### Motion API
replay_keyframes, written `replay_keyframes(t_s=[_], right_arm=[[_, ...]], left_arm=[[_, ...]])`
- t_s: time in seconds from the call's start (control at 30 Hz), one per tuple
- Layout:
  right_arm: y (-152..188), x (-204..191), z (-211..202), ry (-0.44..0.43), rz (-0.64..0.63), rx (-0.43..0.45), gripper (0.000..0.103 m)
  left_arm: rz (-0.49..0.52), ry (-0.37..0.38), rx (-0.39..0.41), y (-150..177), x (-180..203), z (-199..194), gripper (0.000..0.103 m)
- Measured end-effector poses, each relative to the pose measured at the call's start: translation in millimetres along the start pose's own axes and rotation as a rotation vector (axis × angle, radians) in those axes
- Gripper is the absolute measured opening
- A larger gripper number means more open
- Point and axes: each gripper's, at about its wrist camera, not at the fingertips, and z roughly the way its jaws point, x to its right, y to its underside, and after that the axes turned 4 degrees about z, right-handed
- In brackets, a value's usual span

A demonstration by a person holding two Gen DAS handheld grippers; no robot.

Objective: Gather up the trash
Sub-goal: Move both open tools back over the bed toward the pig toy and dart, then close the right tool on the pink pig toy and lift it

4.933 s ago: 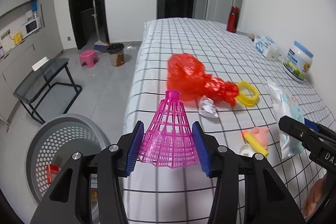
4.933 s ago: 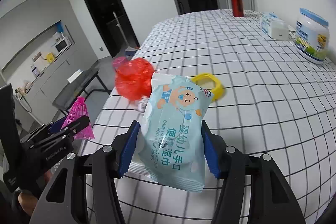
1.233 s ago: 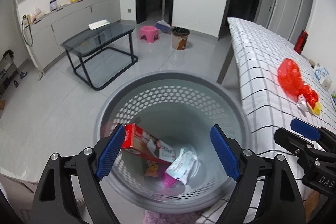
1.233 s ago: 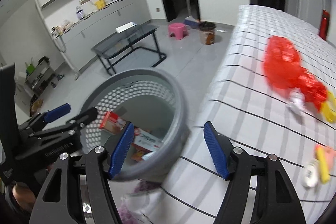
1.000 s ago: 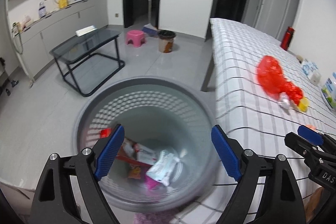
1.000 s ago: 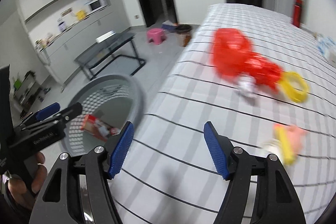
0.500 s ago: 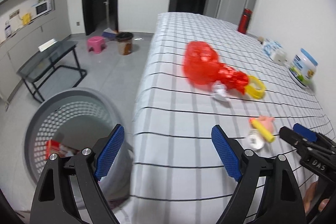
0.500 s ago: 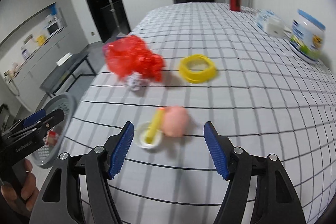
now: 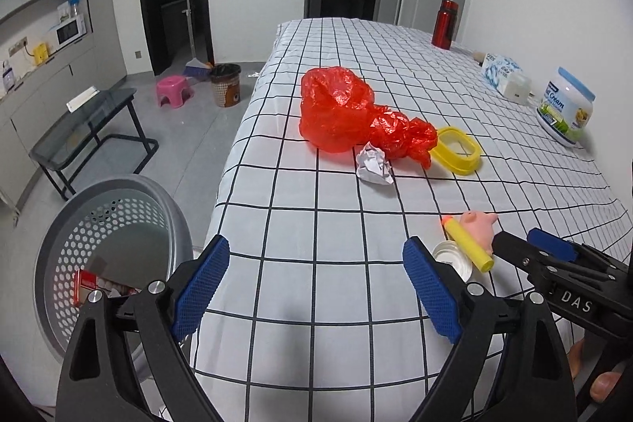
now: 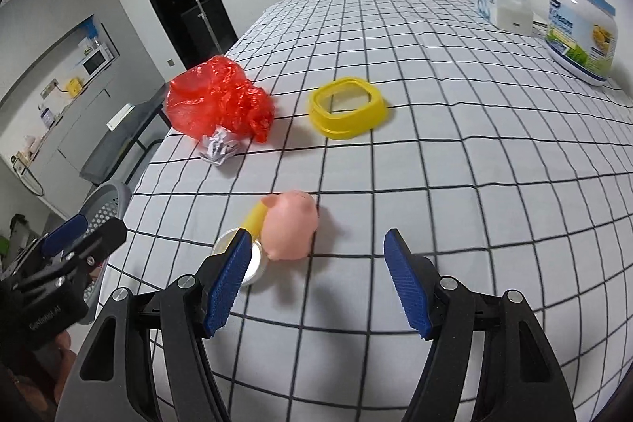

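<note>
A crumpled red plastic bag (image 9: 348,113) (image 10: 217,101) lies on the checked tablecloth, with a crumpled white paper ball (image 9: 374,167) (image 10: 219,147) against it. A yellow ring (image 9: 455,151) (image 10: 346,107), a pink pig toy (image 9: 476,222) (image 10: 290,230), a yellow tube (image 9: 469,244) and a small round white lid (image 9: 453,260) lie nearer. The grey perforated basket (image 9: 51,244) stands on the floor at the left and holds a red box (image 9: 85,287). My left gripper (image 9: 316,291) is open and empty over the table's near edge. My right gripper (image 10: 318,283) is open and empty just before the pig.
At the far right stand a white jar with a blue lid (image 9: 565,111), a tissue pack (image 9: 500,70) and a red bottle (image 9: 443,22). A glass side table (image 9: 87,121), a pink stool (image 9: 172,89) and a brown bin (image 9: 225,89) stand on the floor.
Both grippers let go of the pink shuttlecock and the wipes pack over the basket, then swung back from the basket to the table. They now face the remaining items.
</note>
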Motion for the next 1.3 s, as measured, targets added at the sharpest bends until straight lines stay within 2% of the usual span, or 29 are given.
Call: replay_keyframes(t_s=[0.47,0.73,0.97,1.3], right_arm=[[-6,-9,29,0.023,-0.017,-0.046,0.066],[-5,-13,30,-0.018,-0.032,-0.052,0.032],[-3,-3,21,-0.021,-0.011,-0.038,0.032],[2,34,-8,0.023,0.041,0.024,0.032]], left_arm=[[-0.022,0.007,-0.020,3,-6,4,0.088],[-0.020,0.019,-0.028,5,-3,5,0.088],[-0.001,0.041,-0.032,5,6,4,0.088],[0.063,0.096,-0.006,2,32,2,0.088]])
